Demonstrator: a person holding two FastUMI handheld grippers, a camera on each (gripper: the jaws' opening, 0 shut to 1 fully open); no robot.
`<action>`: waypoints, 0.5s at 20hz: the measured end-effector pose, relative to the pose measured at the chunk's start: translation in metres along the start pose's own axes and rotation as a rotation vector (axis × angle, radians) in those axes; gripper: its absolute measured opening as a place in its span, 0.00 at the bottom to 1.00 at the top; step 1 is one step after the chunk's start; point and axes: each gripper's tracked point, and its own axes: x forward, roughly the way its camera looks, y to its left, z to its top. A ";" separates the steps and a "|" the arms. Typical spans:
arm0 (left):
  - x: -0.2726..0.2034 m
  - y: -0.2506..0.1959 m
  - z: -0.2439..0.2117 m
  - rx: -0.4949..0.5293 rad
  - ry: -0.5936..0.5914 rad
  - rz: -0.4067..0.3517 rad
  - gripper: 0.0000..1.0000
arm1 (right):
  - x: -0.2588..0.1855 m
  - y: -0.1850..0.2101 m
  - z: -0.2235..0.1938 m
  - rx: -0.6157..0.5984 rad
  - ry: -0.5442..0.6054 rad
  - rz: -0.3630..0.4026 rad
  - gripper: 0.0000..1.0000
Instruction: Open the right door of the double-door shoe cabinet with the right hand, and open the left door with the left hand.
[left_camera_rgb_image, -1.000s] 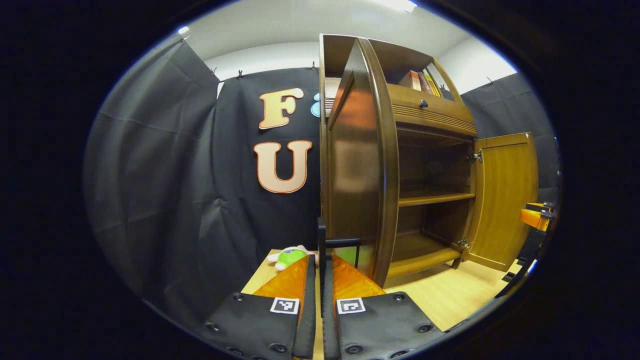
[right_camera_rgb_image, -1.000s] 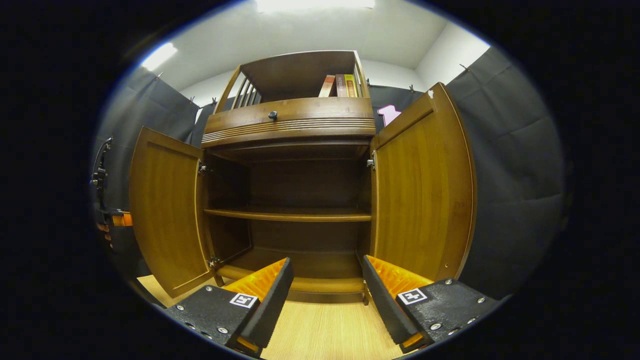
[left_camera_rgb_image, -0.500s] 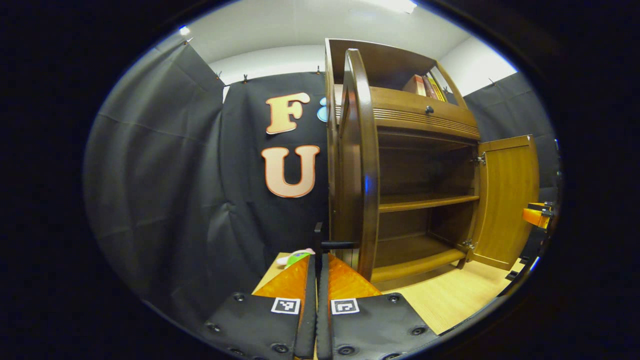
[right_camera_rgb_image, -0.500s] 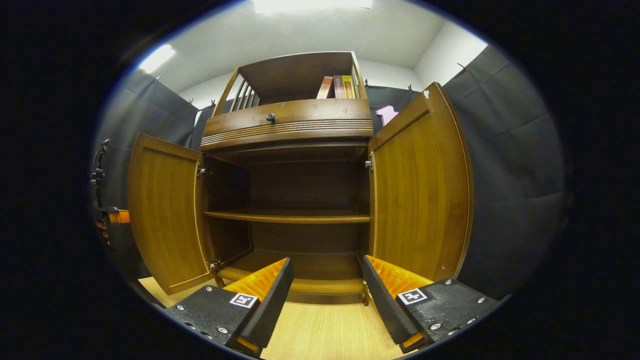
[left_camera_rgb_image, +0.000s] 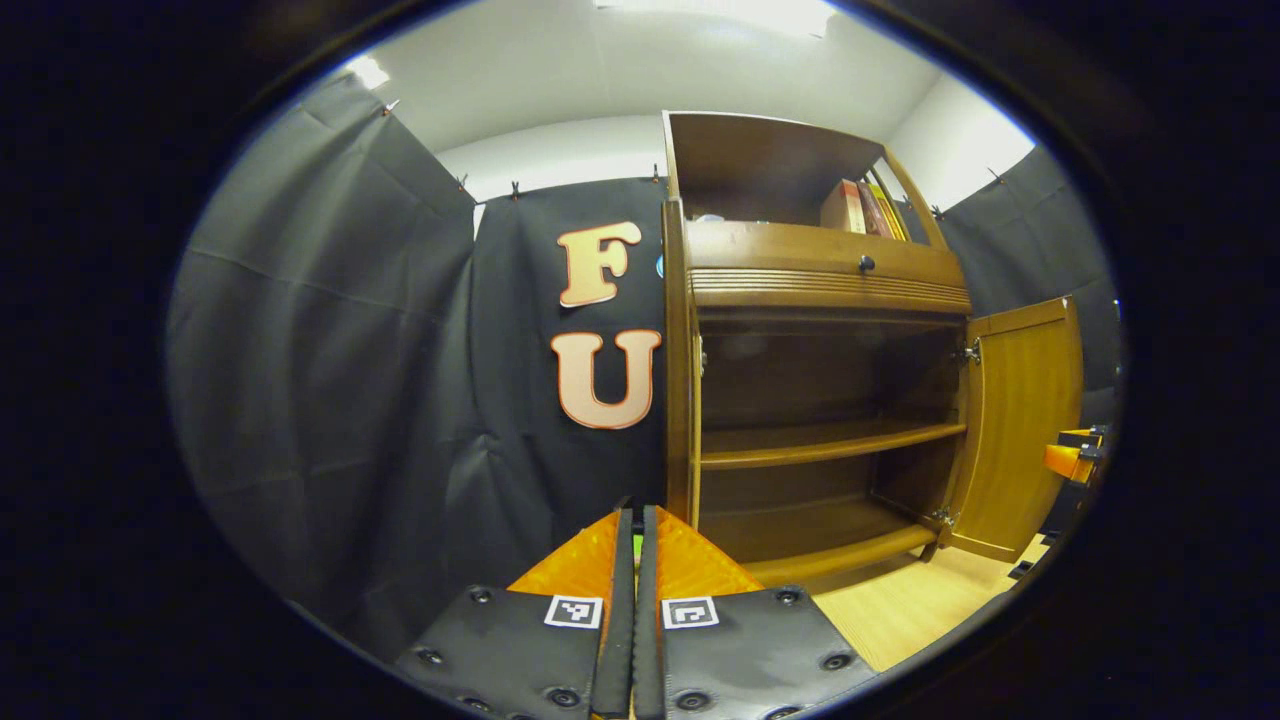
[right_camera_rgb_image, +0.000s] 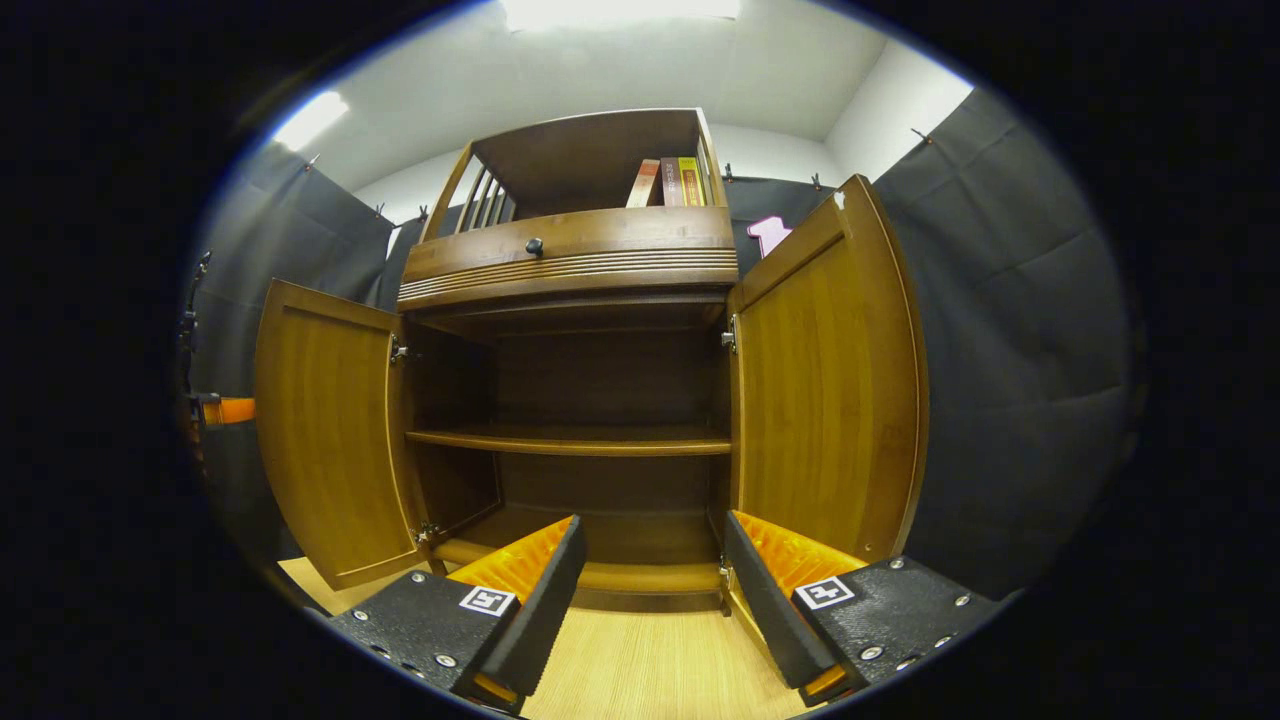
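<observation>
While left tool (left_camera_rgb_image: 634, 530) closed, right tool (right_camera_rgb_image: 655, 545) agape

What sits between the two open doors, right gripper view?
In the right gripper view, between the left door and right door lies the cabinet's open interior: one middle shelf, bare, and the bottom board, also bare.

Books (right_camera_rgb_image: 668, 181) stand atop the cabinet (right_camera_rgb_image: 570, 260), above its shelf (right_camera_rgb_image: 570, 440).
</observation>
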 end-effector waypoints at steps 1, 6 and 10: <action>-0.004 -0.009 0.007 -0.015 -0.009 -0.017 0.08 | 0.000 -0.001 0.002 0.002 -0.002 0.000 0.87; -0.003 -0.064 0.015 -0.055 0.026 -0.112 0.09 | 0.001 -0.007 0.015 0.021 -0.013 -0.001 0.97; 0.009 -0.111 0.020 -0.082 0.024 -0.215 0.02 | 0.001 -0.010 0.024 0.025 -0.015 0.007 0.98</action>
